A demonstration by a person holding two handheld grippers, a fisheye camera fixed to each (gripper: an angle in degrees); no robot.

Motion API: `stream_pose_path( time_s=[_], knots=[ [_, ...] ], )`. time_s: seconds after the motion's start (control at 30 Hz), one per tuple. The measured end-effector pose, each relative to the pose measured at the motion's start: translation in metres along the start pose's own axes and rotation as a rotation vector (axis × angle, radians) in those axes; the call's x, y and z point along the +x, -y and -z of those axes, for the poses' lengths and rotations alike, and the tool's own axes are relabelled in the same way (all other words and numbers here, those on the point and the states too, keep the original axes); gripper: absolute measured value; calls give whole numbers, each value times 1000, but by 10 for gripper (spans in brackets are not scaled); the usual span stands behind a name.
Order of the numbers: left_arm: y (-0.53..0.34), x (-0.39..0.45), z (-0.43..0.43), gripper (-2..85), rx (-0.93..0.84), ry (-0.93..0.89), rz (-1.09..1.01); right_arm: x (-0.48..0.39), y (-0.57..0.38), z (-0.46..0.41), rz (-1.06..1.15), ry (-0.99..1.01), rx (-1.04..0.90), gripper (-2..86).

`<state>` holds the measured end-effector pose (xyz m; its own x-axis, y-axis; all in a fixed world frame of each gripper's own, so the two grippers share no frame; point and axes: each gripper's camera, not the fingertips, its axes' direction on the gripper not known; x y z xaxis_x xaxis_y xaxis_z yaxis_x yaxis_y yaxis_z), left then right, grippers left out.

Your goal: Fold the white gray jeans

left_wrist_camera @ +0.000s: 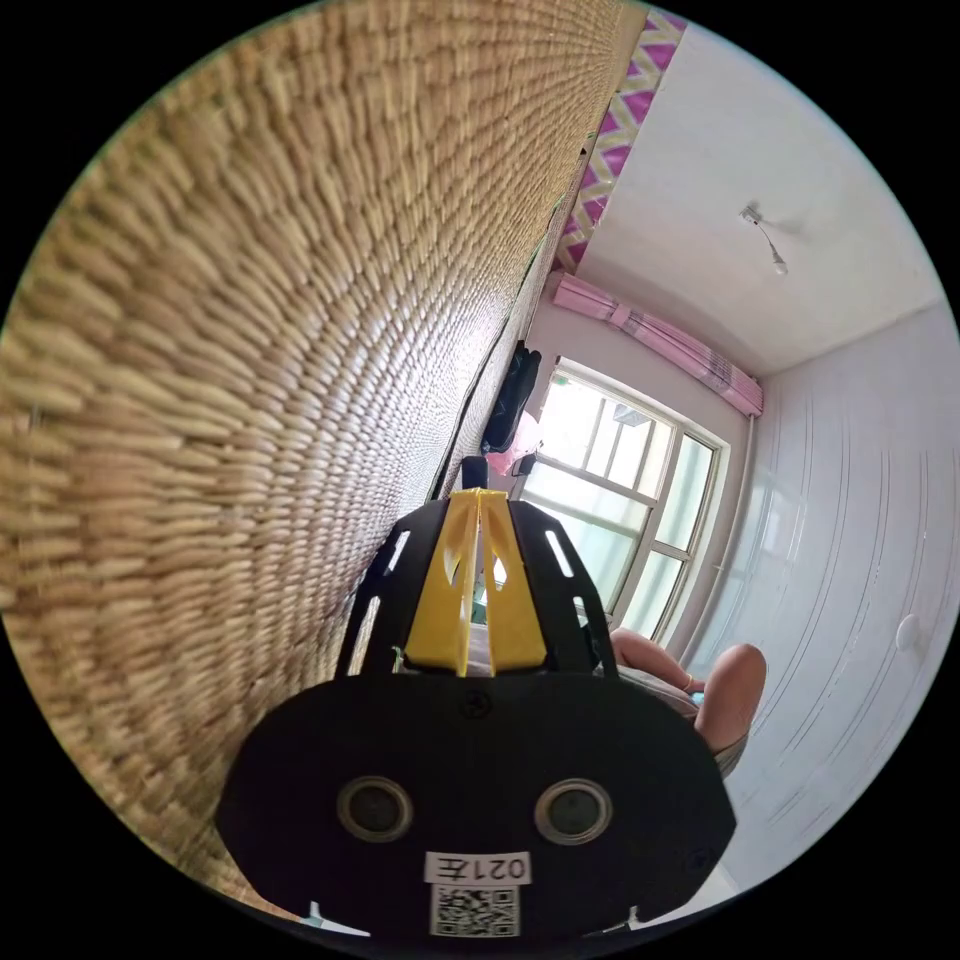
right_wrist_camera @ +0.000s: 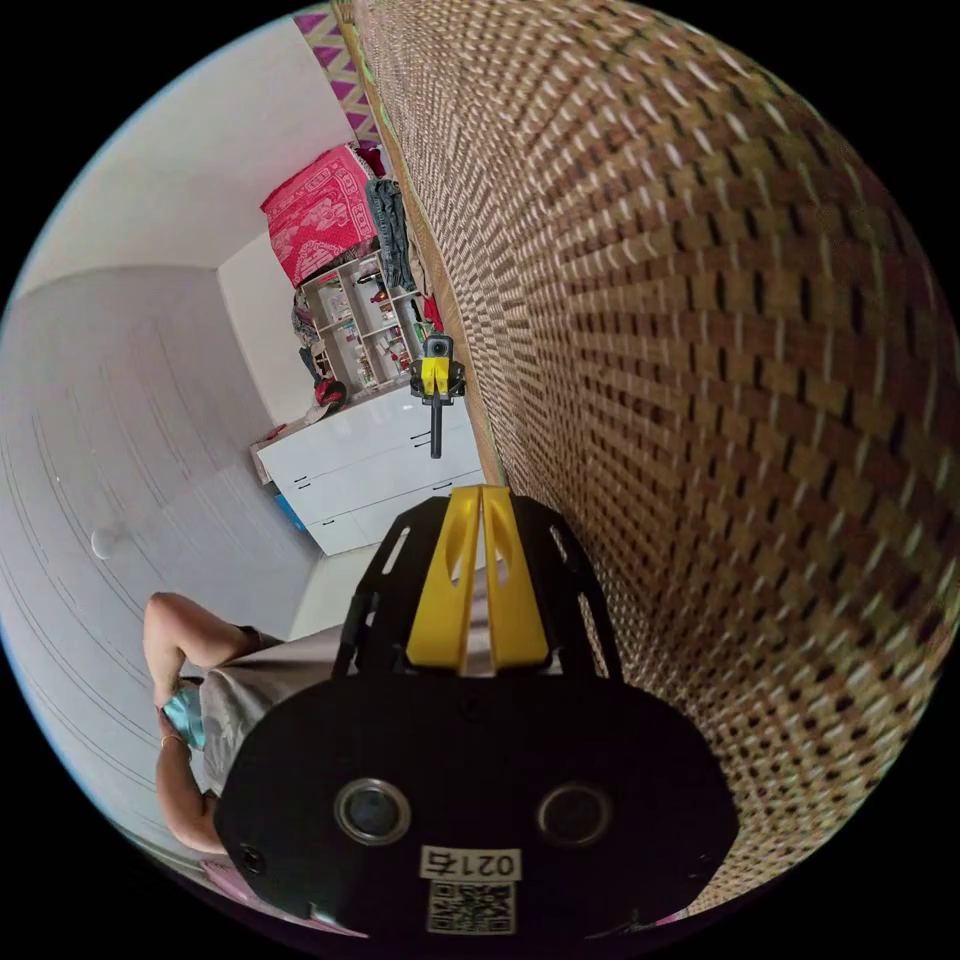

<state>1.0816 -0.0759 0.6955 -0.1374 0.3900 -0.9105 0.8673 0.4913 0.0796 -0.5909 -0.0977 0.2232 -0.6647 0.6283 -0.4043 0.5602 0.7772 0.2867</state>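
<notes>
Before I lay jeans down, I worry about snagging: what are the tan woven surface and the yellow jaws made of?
The tan woven mat looks like plaited straw or rattan, matte and ridged. The yellow jaws look like smooth moulded plastic on each gripper.

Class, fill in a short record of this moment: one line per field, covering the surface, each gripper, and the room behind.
surface: woven straw mat, close beside both grippers
left gripper: yellow jaws together, nothing between them
right gripper: yellow jaws together, nothing between them
window: bright, behind left gripper
white cabinet: behind right gripper
person: seated near wall
</notes>
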Motion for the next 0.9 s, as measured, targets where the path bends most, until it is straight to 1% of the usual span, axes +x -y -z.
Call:
stream_pose_path(
  time_s=[0.9],
  knots=[
    [10, 4, -14, -9, -2, -1, -1, 23, -19, 13, 0, -2, 1, -8]
  ],
)
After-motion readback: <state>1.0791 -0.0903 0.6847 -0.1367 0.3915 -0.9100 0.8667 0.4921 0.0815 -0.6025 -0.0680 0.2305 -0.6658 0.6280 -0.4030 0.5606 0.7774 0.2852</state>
